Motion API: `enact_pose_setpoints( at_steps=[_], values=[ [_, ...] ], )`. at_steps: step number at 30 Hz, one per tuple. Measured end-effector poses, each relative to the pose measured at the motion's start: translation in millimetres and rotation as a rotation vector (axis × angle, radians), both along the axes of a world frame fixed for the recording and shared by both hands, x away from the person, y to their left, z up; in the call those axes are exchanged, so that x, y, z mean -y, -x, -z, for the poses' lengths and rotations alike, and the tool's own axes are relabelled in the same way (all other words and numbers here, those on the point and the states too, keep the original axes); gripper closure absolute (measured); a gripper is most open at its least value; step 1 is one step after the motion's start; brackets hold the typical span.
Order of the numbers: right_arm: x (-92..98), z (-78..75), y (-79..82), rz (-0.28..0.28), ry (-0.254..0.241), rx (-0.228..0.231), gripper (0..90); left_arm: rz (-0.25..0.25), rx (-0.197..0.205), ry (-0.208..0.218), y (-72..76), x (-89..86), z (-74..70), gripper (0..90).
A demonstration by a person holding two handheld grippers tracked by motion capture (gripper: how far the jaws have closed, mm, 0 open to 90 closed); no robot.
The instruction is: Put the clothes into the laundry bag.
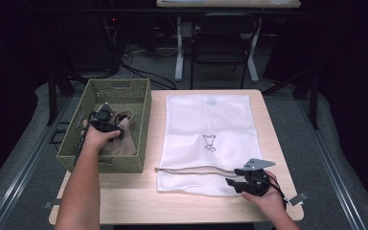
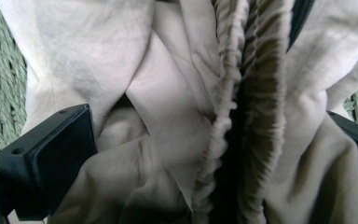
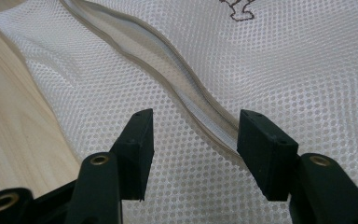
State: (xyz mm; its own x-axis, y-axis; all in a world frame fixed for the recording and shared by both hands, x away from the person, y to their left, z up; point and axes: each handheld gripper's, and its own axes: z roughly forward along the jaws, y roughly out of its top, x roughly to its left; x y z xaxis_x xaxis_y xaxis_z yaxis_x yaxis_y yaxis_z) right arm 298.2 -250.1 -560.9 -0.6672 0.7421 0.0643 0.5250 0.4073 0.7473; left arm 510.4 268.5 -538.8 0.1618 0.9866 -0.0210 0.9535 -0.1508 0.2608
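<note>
A beige garment (image 1: 120, 136) with a gathered waistband (image 2: 233, 107) lies crumpled in a green woven basket (image 1: 139, 98) at the table's left. My left gripper (image 1: 104, 120) is down in the basket, open, its jaws wide apart with folds of the garment (image 2: 168, 93) between them. A white mesh laundry bag (image 1: 208, 124) lies flat on the table's middle, its grey zipper (image 3: 191, 93) partly open along the near end. My right gripper (image 1: 235, 178) hovers open over that near right corner, the zipper edge running between its fingertips (image 3: 137, 140).
The wooden table top (image 1: 124, 196) shows bare along the near edge and at the bag's right. Beyond the table stand a dark chair (image 1: 220, 38) and white desk legs (image 1: 178, 52), with cables on the floor.
</note>
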Motion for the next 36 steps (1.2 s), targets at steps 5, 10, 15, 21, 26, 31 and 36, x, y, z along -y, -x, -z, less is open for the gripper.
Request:
enact_pose_setpoints(
  at_steps=[5,10,15,21,26,31,36],
  values=[
    [0.1,-0.2,0.0,-0.001,-0.001,0.001,46.0,-0.005,-0.006,0.006,-0.3,0.0,0.8,0.0],
    [-0.1,-0.2,0.1,-0.003,0.001,0.003,46.0,0.007,-0.014,0.011,-1.1,-1.6,2.2,0.3],
    [0.0,-0.3,0.3,-0.001,-0.001,0.002,46.0,0.013,-0.017,0.022,-1.2,-2.1,2.9,1.6],
    [-0.1,-0.6,0.3,-0.004,0.001,0.006,46.0,0.046,-0.017,0.044,0.0,-1.1,1.2,14.3],
    [-0.2,-0.7,0.4,-0.003,0.002,0.008,46.0,0.060,-0.005,0.042,1.1,0.1,1.2,22.2],
    [-0.3,-0.7,0.4,-0.005,0.004,0.008,46.1,0.047,-0.003,0.042,1.6,0.8,1.0,23.9],
    [-0.7,-0.7,0.6,-0.004,0.003,0.005,46.0,0.044,0.003,0.042,2.1,1.5,1.7,23.9]
  ],
)
